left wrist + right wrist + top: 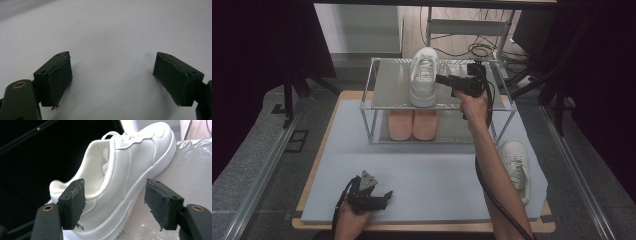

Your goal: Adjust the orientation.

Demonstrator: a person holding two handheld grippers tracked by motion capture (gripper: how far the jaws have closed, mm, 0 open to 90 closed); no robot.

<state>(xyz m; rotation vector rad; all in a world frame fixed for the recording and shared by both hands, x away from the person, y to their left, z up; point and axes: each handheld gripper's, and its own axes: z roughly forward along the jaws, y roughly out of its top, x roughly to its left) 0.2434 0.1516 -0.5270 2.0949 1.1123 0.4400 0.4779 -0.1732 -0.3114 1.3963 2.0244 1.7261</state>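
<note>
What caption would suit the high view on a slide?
Right gripper, jaws open, beside a white sneaker on the rack's top shelf; its mate lies on the table.

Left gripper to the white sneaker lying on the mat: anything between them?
Nothing: in the high view, bare mat runs from the left gripper to the white sneaker, apart from the person's right forearm crossing beside it.

A white sneaker point(125, 170) stands on the pale shelf top point(195, 170), close to its edge, with darkness beyond. The right gripper point(115, 202) has its two black jaws spread apart, one by the shoe's heel collar, the other out over the shelf surface beside the sole, neither pad pressing the shoe.
</note>
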